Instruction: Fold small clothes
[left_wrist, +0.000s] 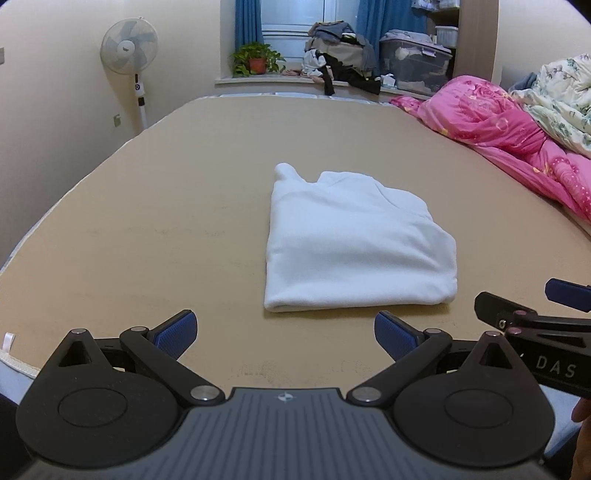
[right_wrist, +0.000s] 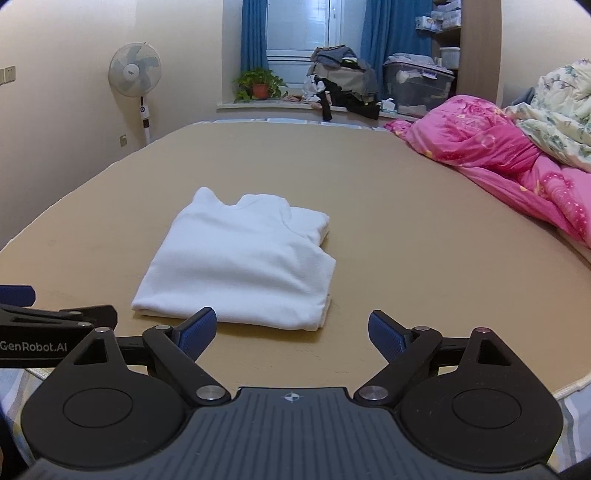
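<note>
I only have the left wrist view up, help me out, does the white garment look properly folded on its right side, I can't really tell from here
Observer: On the right wrist view, the white garment shows stacked layers along its right edge, with a lower layer peeking out at the far right corner.
Operator: Okay, and is the right gripper holding anything? I only see a bit of it at my edge.
Observer: No. The right gripper is open, nothing between its fingers, and the garment lies just beyond them on the tan surface.
Operator: Anything on the wall left of the fan?
Observer: Yes, a pale wall switch plate is left of the standing fan.
</note>
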